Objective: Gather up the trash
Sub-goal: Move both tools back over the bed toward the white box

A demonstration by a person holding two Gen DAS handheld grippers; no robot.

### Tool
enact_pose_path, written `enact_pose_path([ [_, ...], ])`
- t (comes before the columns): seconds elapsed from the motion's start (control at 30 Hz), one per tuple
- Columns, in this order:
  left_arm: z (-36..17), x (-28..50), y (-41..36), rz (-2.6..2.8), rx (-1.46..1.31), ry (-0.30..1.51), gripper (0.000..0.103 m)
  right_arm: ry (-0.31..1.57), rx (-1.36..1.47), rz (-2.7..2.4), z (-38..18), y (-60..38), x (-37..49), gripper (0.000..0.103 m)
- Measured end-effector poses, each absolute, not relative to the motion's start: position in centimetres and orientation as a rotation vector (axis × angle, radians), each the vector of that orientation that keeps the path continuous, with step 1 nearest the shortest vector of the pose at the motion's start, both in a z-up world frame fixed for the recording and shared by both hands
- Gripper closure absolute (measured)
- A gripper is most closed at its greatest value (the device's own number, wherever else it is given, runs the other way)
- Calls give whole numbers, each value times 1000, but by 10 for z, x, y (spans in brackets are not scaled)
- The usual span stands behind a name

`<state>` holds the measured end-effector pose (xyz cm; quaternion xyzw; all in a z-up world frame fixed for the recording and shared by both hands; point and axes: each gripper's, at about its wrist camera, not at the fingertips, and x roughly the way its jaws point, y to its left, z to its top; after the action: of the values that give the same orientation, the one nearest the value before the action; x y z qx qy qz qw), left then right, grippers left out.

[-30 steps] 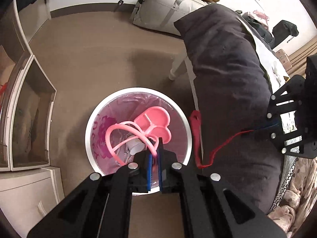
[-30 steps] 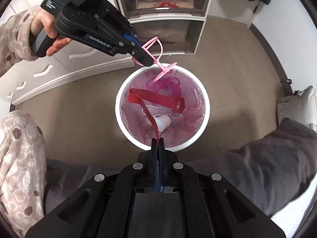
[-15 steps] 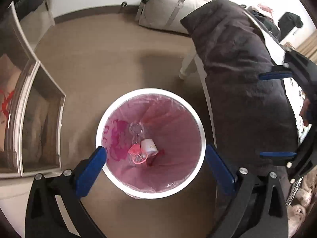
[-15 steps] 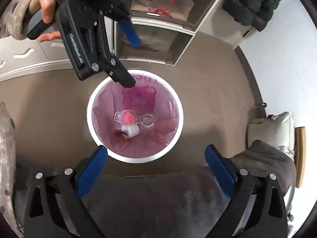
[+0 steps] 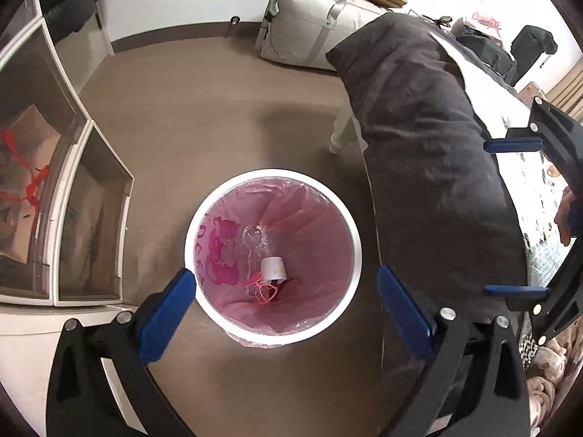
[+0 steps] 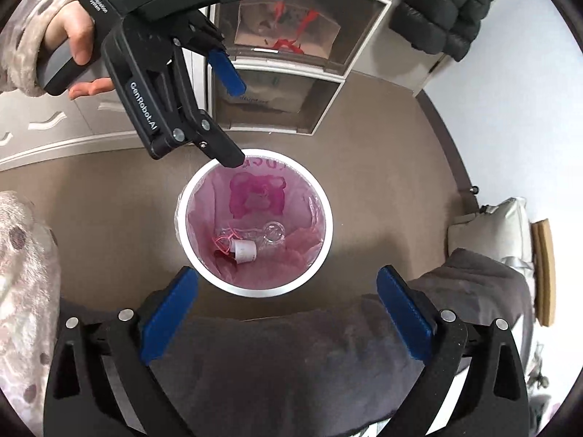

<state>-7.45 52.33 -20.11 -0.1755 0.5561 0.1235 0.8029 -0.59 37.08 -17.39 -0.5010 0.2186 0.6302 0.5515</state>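
Observation:
A white round trash bin (image 5: 359, 247) with a pink liner stands on the brown floor; it also shows in the right wrist view (image 6: 329, 225). At its bottom lie a white paper cup (image 5: 274, 268), a pink plastic piece (image 5: 264, 293), a red strap (image 6: 220, 254) and clear plastic (image 5: 253, 235). My left gripper (image 5: 288, 302) is open and empty above the bin's near rim; it also shows in the right wrist view (image 6: 233, 123). My right gripper (image 6: 288, 302) is open and empty above the bin's other side; it shows at the right edge of the left wrist view (image 5: 517, 215).
A bed with a dark grey blanket (image 5: 430, 167) stands right beside the bin. Clear-fronted storage drawers (image 5: 73, 196) line the opposite side, also in the right wrist view (image 6: 277, 87). A grey bag (image 5: 320, 36) lies by the far wall.
Both grippers have opened. The pink plastic piece and the red strap dropped into the bin. Both grippers have risen above it.

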Motion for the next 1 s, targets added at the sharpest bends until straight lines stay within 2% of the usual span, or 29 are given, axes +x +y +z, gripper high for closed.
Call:
enact_pose_path([
  [0.17, -178, -90, 510, 289, -424, 1133, 5, 496, -1127, 1490, -156, 356, -21, 7],
  [0.5, -113, -99, 457, 269, -340, 1030, 5, 405, -1131, 1501, -123, 303, -43, 7],
  [1.0, -57, -25, 330, 93, -150, 976, 5, 435, -1005, 1249, -55, 143, 54, 7],
])
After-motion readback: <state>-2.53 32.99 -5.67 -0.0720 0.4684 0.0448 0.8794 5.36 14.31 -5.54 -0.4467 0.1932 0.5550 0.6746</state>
